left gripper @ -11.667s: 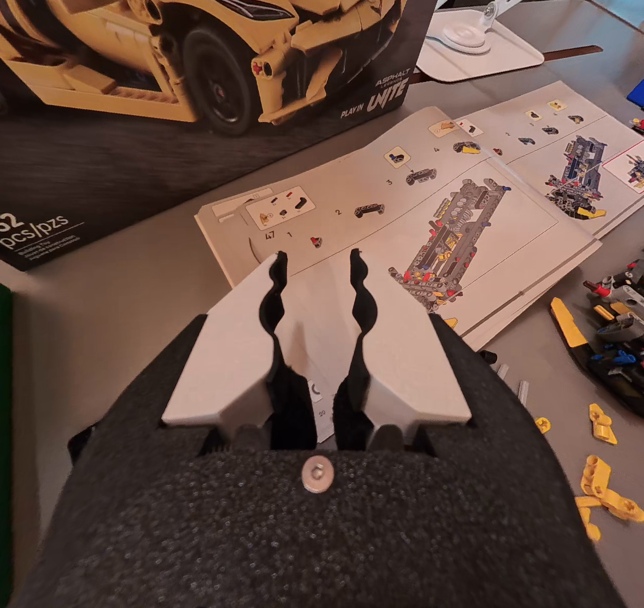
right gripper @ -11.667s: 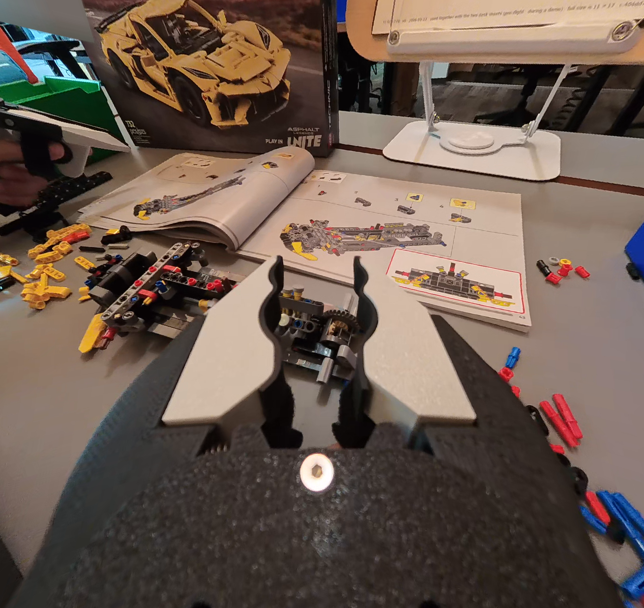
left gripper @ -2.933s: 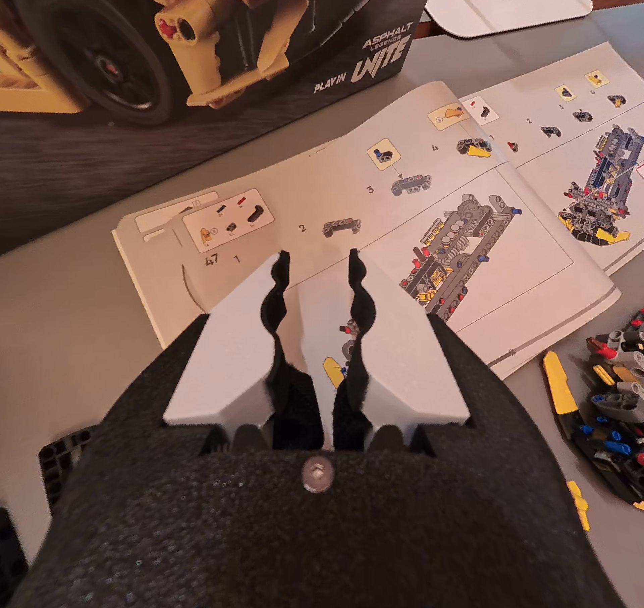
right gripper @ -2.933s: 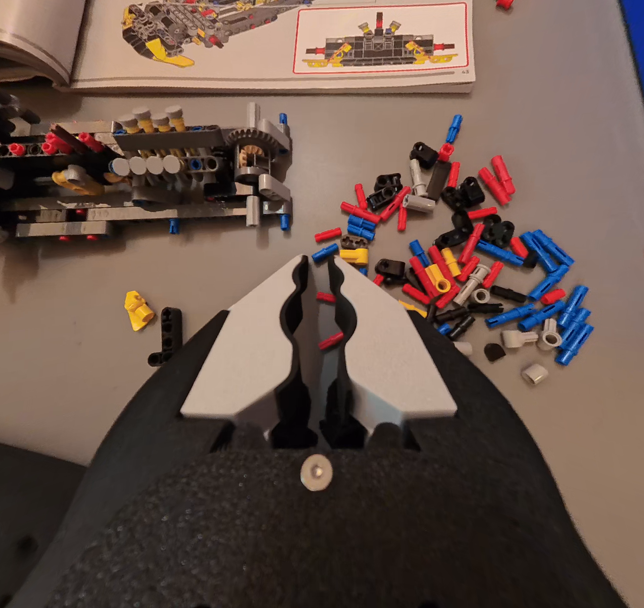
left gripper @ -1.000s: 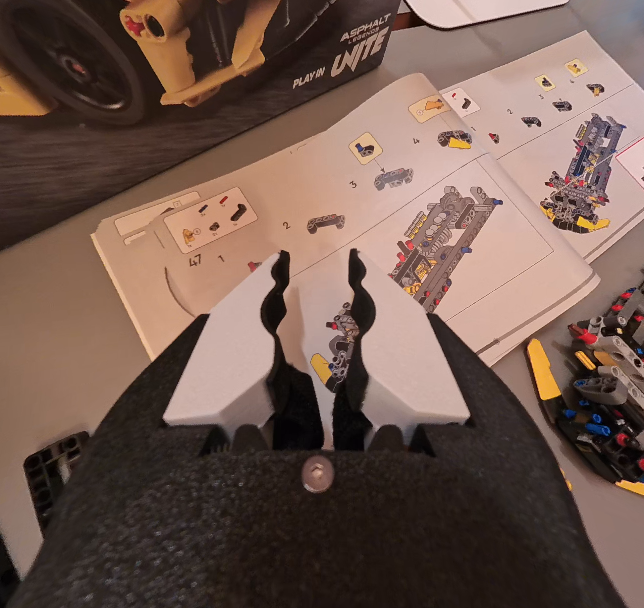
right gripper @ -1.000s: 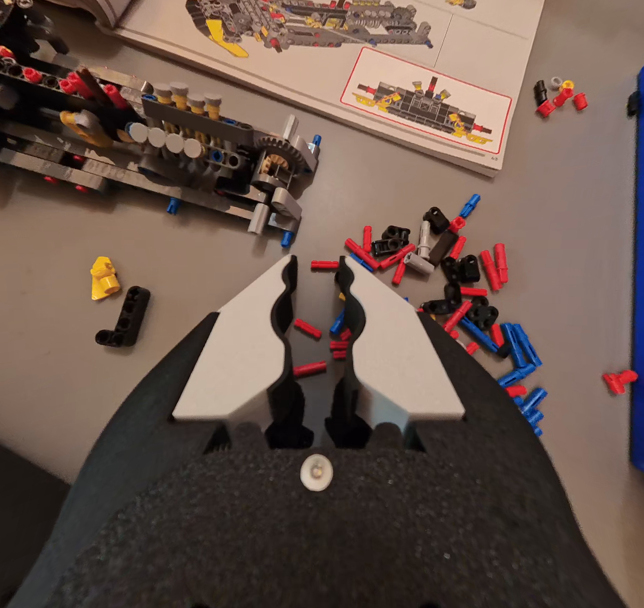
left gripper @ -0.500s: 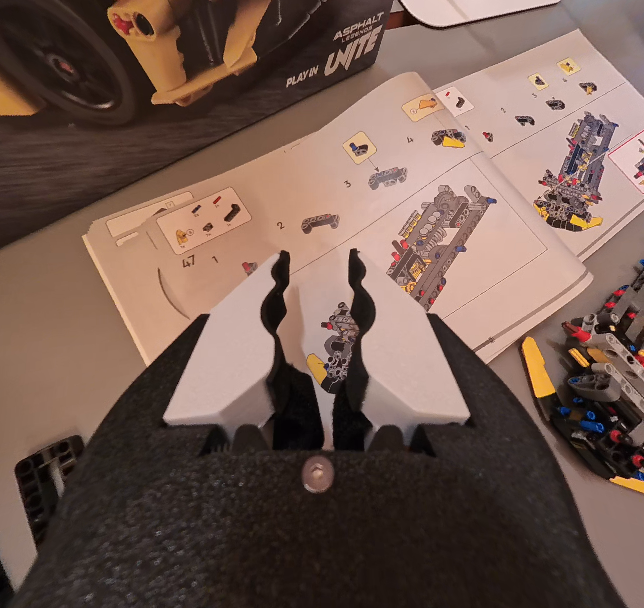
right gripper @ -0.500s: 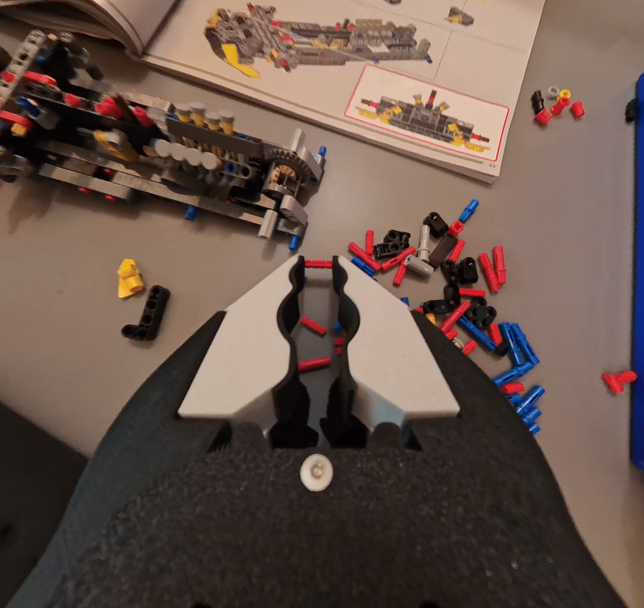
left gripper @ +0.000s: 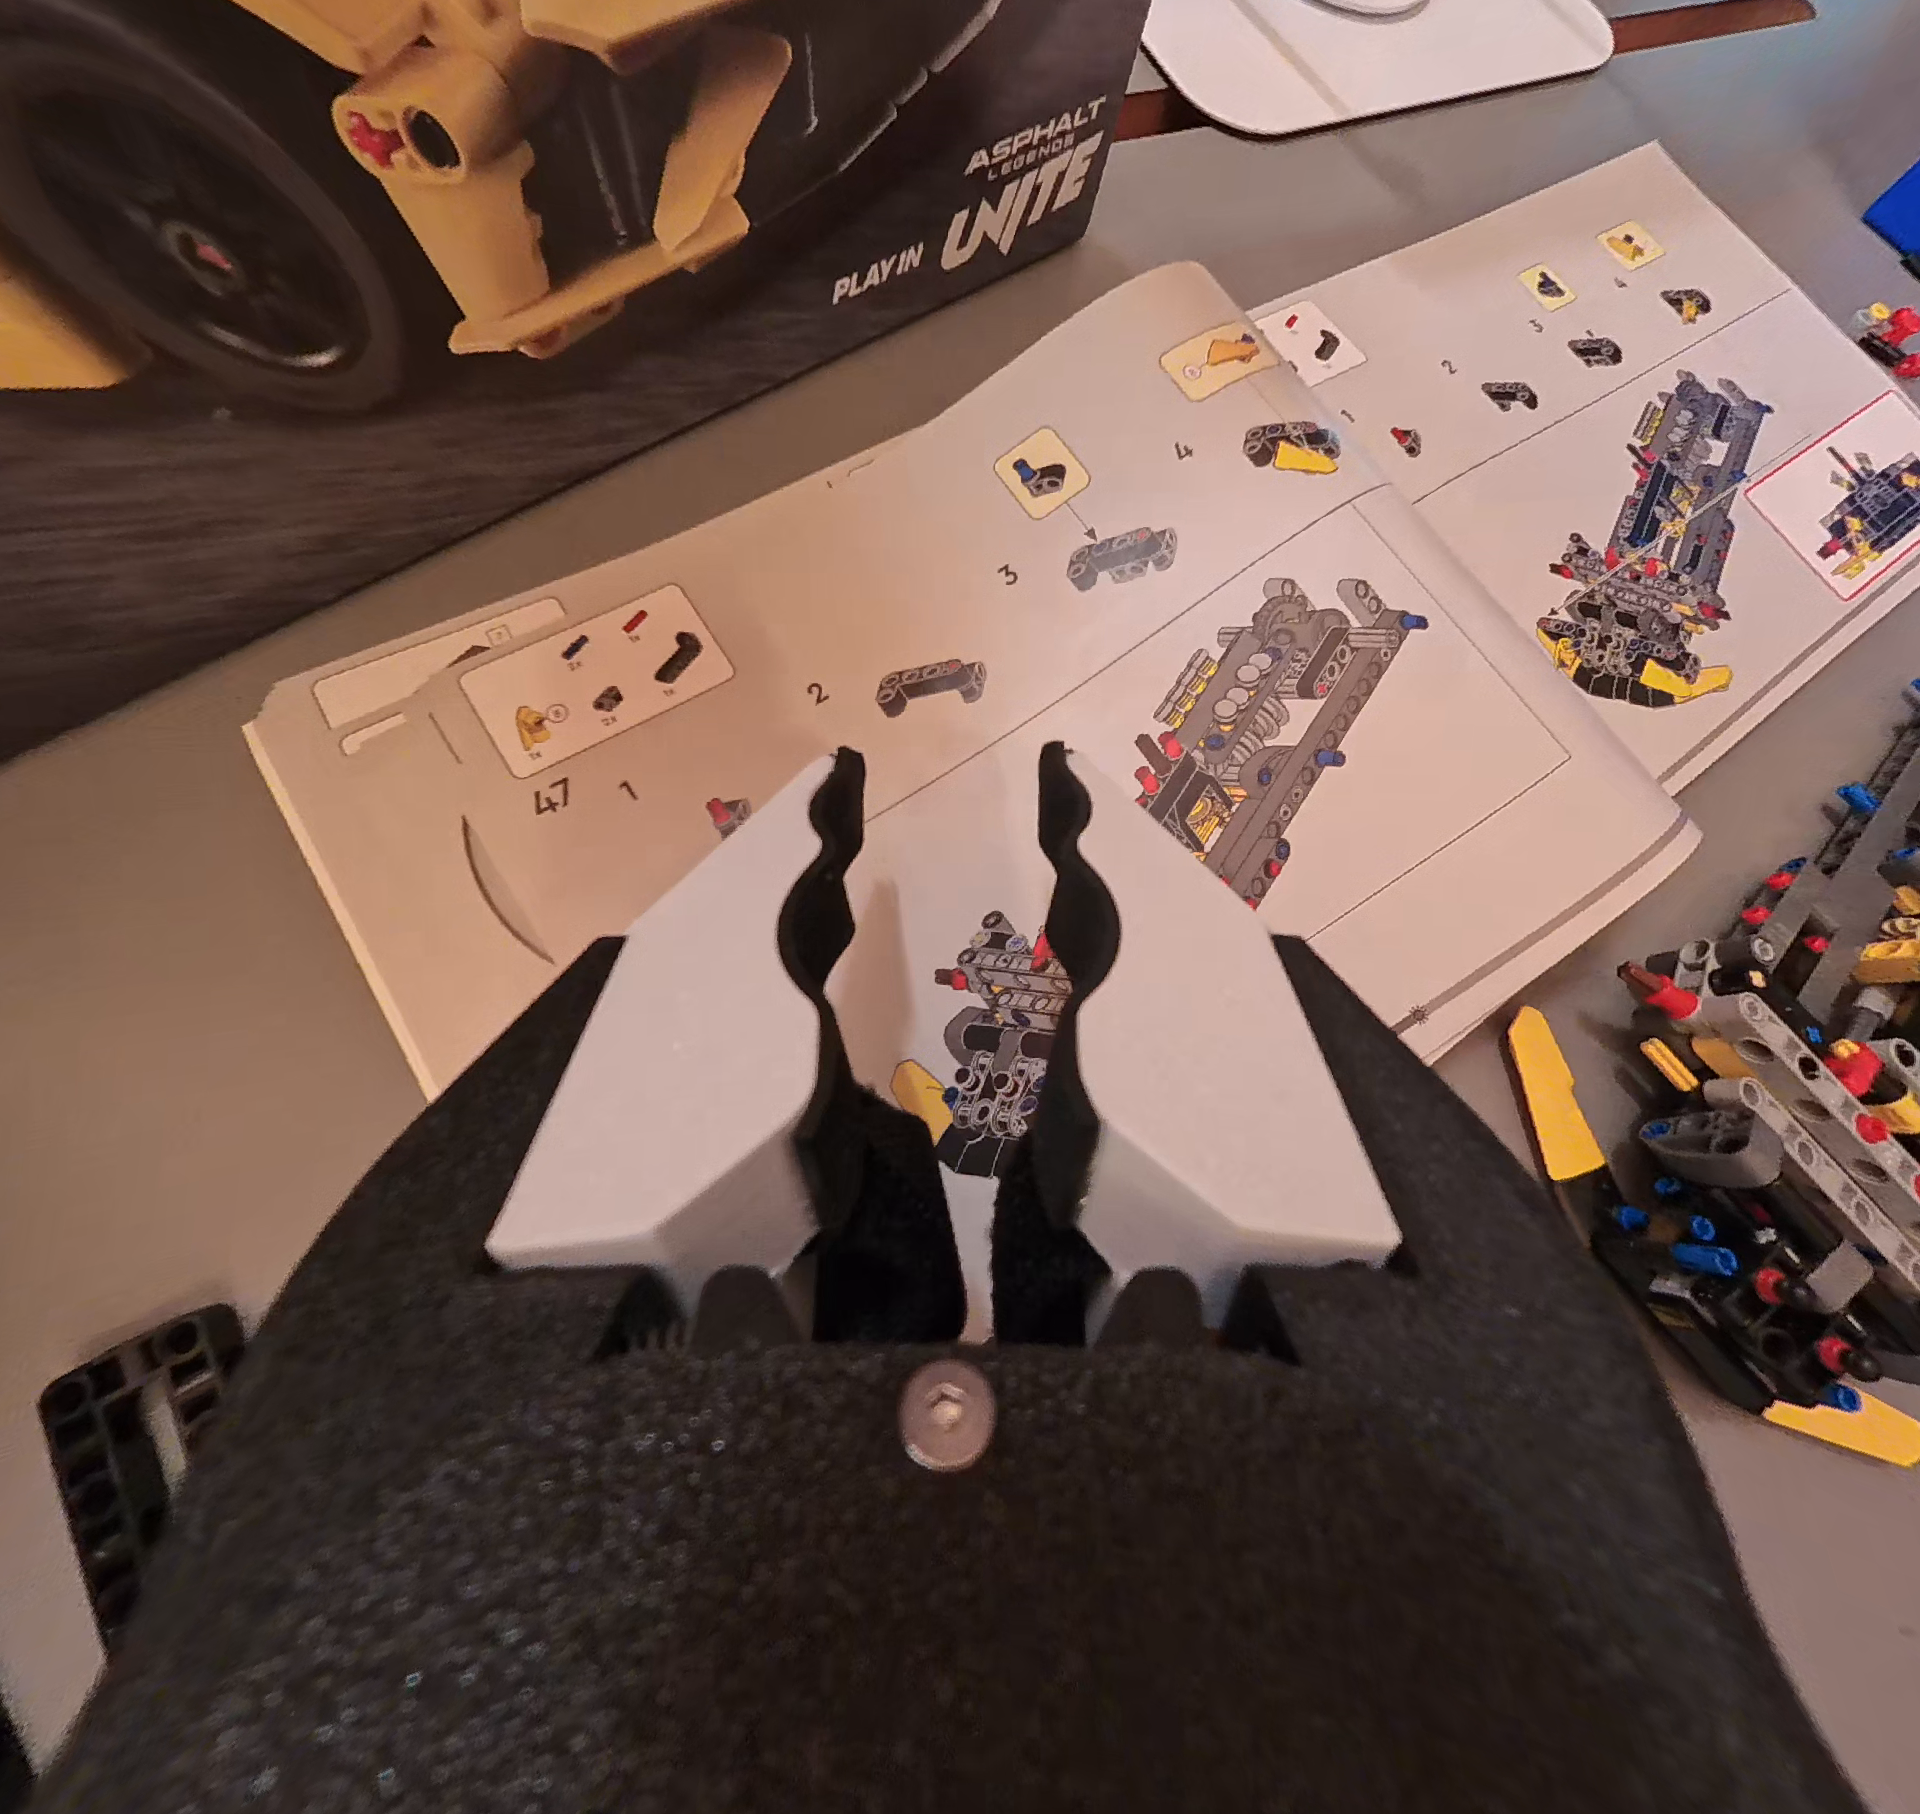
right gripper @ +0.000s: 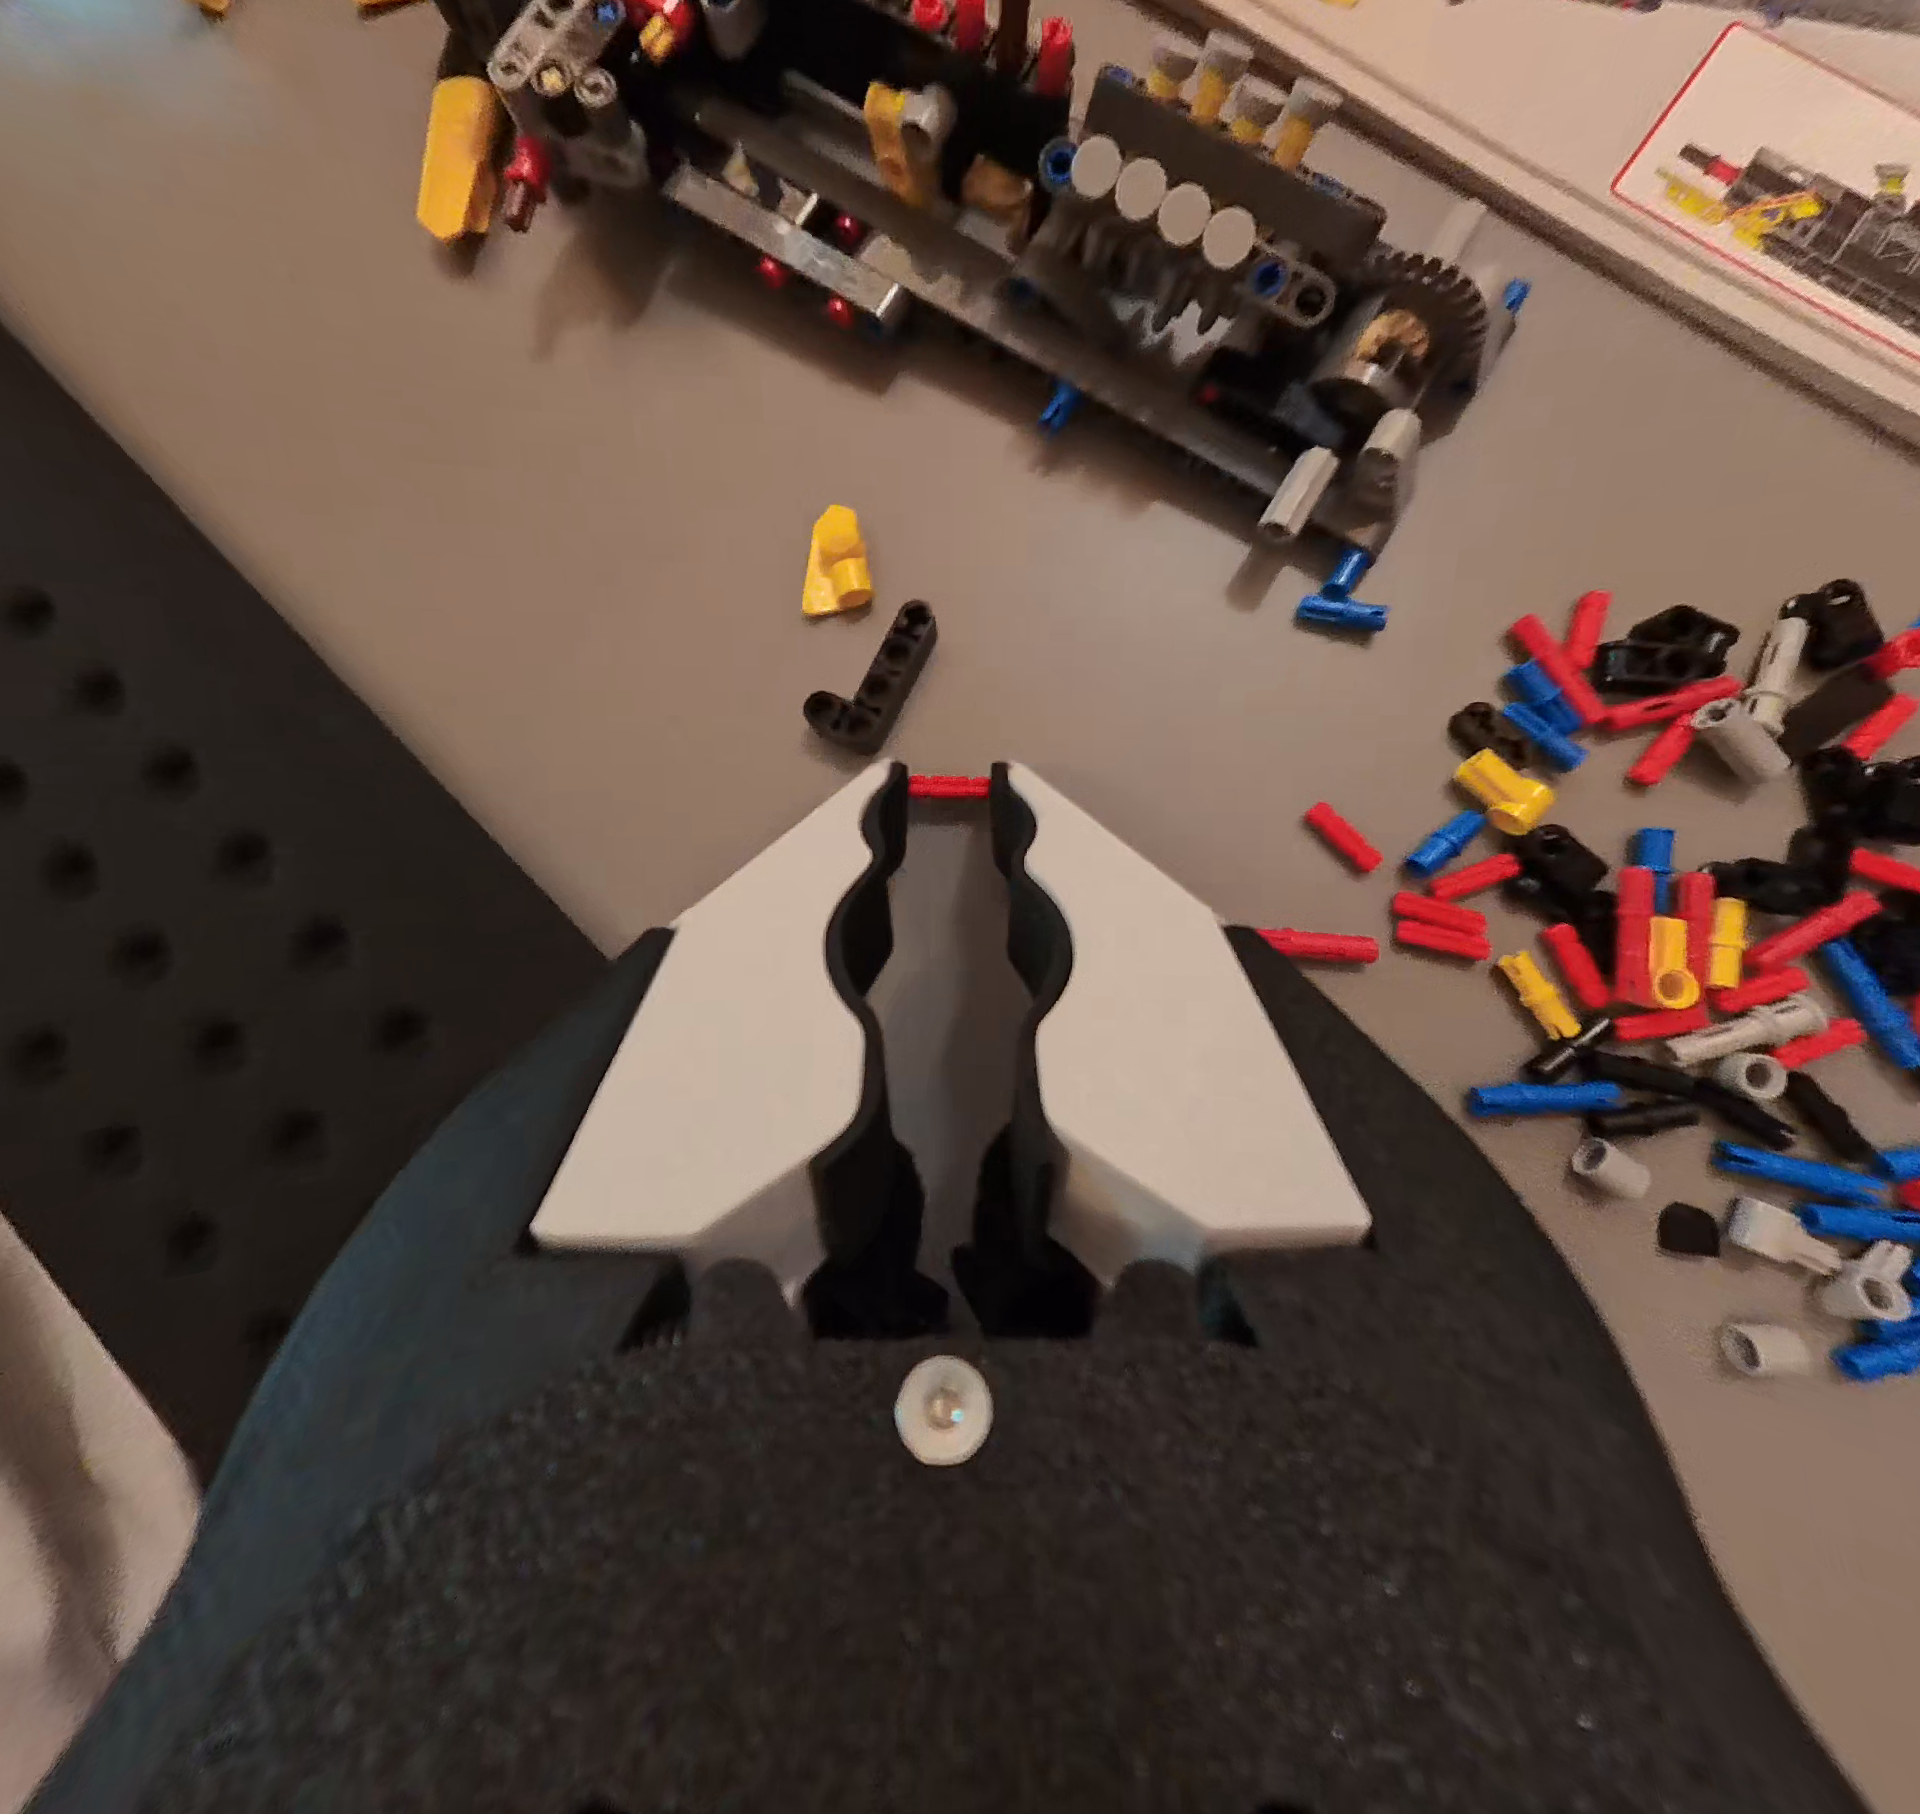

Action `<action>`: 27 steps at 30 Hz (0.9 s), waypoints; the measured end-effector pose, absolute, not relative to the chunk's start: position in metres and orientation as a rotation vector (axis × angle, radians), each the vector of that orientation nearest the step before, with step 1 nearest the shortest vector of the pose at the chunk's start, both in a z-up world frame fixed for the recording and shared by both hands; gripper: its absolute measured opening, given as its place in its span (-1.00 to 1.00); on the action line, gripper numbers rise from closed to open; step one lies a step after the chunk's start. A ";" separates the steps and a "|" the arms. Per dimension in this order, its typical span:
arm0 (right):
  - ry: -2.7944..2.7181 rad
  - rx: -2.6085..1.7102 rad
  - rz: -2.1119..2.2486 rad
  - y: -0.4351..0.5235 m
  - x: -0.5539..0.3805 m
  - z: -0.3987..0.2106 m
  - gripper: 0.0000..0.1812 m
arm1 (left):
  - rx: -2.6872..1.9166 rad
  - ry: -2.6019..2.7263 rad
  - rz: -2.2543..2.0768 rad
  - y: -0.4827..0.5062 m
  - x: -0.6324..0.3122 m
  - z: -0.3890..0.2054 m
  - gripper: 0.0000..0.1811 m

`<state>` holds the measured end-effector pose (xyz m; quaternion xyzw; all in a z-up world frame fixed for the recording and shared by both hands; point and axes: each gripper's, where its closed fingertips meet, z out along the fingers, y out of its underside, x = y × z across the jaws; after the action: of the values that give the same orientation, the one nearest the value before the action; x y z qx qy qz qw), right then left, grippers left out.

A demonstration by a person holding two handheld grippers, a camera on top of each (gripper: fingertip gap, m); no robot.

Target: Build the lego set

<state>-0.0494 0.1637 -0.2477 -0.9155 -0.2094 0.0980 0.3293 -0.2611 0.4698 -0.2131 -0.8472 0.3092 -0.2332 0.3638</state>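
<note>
My right gripper (right gripper: 948, 779) is shut on a small red pin (right gripper: 948, 784), held crosswise between its fingertips above the grey table. Just beyond it lie a black L-shaped beam (right gripper: 873, 678) and a small yellow piece (right gripper: 834, 561). The part-built chassis (right gripper: 987, 195) lies farther back, with grey pistons and a gear at its right end. It also shows at the right edge of the left wrist view (left gripper: 1787, 1141). My left gripper (left gripper: 951, 756) is open and empty, hovering over the open instruction booklet (left gripper: 935, 621).
A pile of red, blue, black and yellow pins (right gripper: 1683, 933) lies right of my right gripper. The set's box (left gripper: 520, 154) stands behind the booklet. A white stand base (left gripper: 1371, 8) is at the back. A black frame piece (left gripper: 125, 1421) lies at the lower left. A dark perforated surface (right gripper: 156, 881) borders the table. Left tips to right tips: about 40 cm. My left tips are about 30 cm from the small yellow piece (right gripper: 834, 561), my right tips only 5 cm.
My right gripper closed on a red pin from the pile, lifted it and swung left toward the black L-beam and chassis. My left gripper drifted slightly over the booklet, still open.
</note>
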 end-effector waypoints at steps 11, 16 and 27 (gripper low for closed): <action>-0.537 -2.338 0.194 0.175 -0.043 -0.241 -0.80 | -2.176 0.803 -0.601 0.469 -0.260 -0.212 -0.65; -0.337 -2.275 0.124 0.212 -0.002 -0.232 -0.63 | -2.179 0.807 -0.606 0.468 -0.259 -0.213 -0.65; -0.342 -2.331 0.132 0.222 0.002 -0.248 -0.84 | -2.178 0.799 -0.611 0.469 -0.260 -0.212 -0.64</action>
<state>0.0025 0.2216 -0.2475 -0.9134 -0.1338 0.0518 0.3810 -0.2602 0.4686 -0.2115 -0.8460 0.3105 -0.2372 0.3628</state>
